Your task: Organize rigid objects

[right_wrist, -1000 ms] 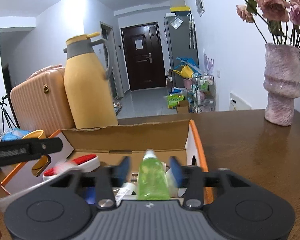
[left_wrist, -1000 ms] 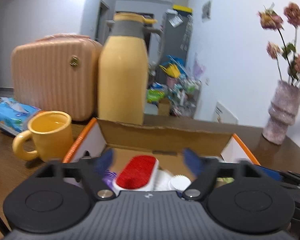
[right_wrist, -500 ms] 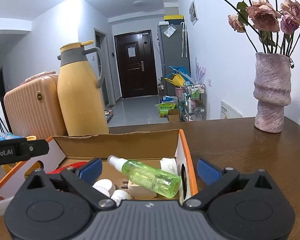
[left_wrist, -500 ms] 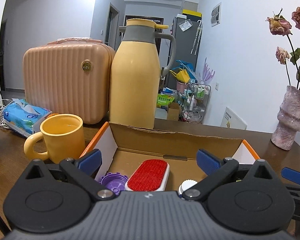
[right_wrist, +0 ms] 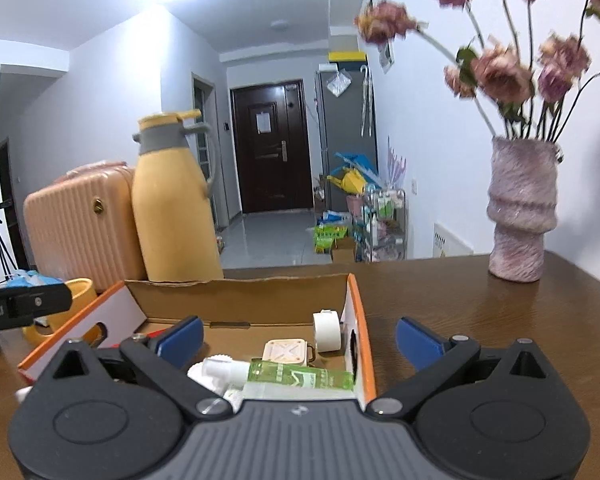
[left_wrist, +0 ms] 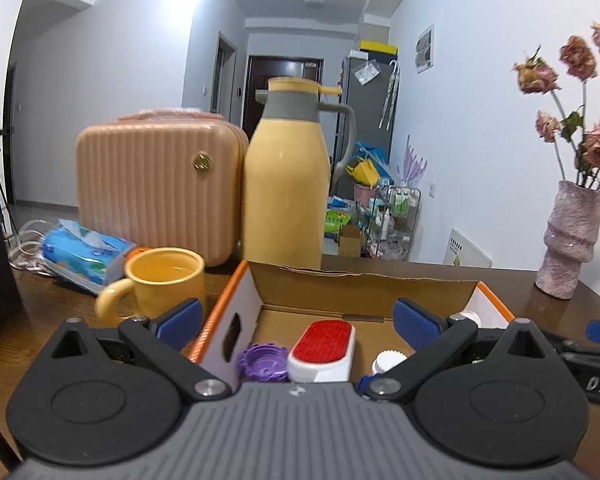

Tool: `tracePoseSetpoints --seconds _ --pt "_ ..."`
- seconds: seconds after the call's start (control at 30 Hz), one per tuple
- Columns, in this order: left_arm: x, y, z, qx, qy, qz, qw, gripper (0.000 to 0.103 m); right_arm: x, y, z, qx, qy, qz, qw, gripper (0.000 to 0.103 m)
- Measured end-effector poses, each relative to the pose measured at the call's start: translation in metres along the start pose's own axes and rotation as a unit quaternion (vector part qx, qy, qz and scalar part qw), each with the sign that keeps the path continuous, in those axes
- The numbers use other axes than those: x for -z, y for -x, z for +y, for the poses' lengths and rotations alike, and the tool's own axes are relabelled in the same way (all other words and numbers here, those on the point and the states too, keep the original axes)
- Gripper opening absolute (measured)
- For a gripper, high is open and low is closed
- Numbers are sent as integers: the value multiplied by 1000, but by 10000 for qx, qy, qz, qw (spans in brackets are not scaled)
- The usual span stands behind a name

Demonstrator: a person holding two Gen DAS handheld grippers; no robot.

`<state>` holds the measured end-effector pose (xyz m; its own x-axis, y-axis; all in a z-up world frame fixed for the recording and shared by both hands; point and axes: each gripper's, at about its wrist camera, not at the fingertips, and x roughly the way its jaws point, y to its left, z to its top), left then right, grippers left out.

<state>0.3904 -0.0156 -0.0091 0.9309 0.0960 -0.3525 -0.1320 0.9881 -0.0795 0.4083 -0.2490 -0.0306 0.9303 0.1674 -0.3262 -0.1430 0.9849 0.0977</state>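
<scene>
On the wooden table (left_wrist: 52, 320), the left gripper (left_wrist: 300, 320) is spread wide and empty over the cardboard box (left_wrist: 360, 292), where a red-topped brush (left_wrist: 324, 344) lies beside a purple cap (left_wrist: 262, 362). Further right, the right gripper (right_wrist: 300, 336) also gapes wide, gripping nothing, above the green spray bottle (right_wrist: 292, 378) lying in the same box.

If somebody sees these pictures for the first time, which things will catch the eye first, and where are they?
The tall yellow thermos jug stands behind the open cardboard box, beside a ribbed peach case. Inside the box lie a red-topped brush and a green spray bottle. At the right, a pink vase of dried roses stands on the wooden table.
</scene>
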Motion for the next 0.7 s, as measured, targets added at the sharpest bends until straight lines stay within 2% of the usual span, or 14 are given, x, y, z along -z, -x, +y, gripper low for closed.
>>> tracePoseSetpoints --seconds 0.17,0.4,0.57,0.7 --pt "8 50 15 65 -120 -238 9996 103 10 59 1 22 176 -228 9996 103" --pt "35 136 35 84 -404 -585 9974 103 44 145 -3 62 321 -330 9989 103" --pt "65 192 49 91 -576 -698 9959 103 71 204 3 108 468 -456 9978 103" --pt "87 225 63 73 -451 -633 9969 103 92 242 9 106 487 -471 9976 103"
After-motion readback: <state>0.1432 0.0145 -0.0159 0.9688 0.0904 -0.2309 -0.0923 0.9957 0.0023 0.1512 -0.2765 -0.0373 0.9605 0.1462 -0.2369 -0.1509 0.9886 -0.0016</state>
